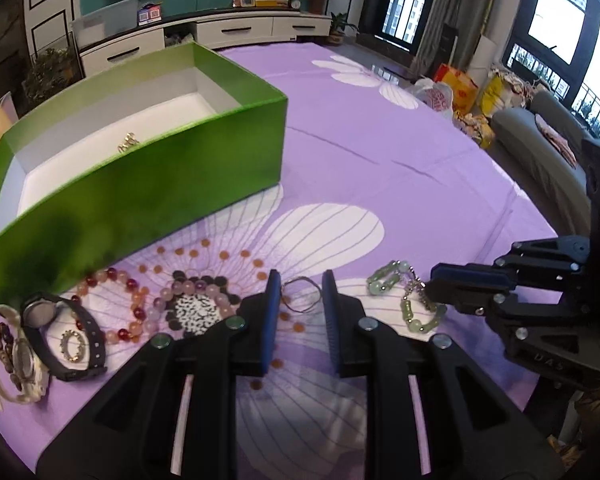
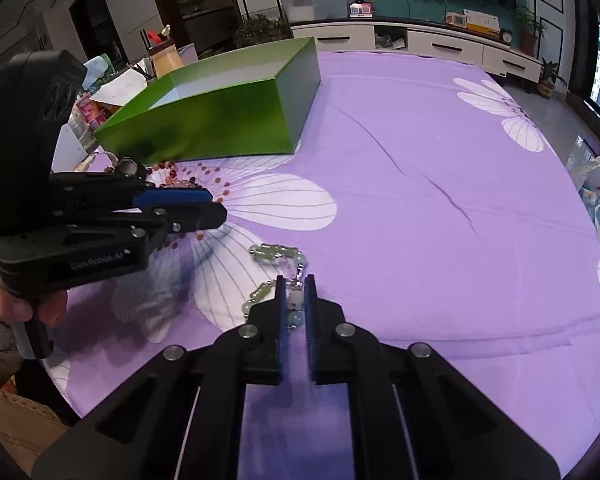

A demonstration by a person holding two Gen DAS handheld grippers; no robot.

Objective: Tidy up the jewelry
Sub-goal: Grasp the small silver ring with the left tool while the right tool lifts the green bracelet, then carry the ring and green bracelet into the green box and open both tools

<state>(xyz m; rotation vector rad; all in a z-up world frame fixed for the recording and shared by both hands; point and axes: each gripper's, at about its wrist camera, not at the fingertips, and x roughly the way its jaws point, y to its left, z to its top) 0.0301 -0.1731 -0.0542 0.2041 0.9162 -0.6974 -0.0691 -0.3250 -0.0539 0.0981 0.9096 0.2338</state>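
While my right gripper (image 2: 295,300) is closing narrowly around the near strand of the pale green jade-bead bracelet with its silver chain (image 2: 278,258), I am holding my left gripper (image 1: 299,294) spread around the thin silver wire ring (image 1: 301,299), not yet pinching it. Both pieces are lying flat on the purple flowered bench cloth (image 1: 380,160). The open green cardboard box (image 1: 148,184) is sitting ahead and to the left, nearer my left gripper.

"GenRobot.AI" on left gripper (image 2: 216,210) body
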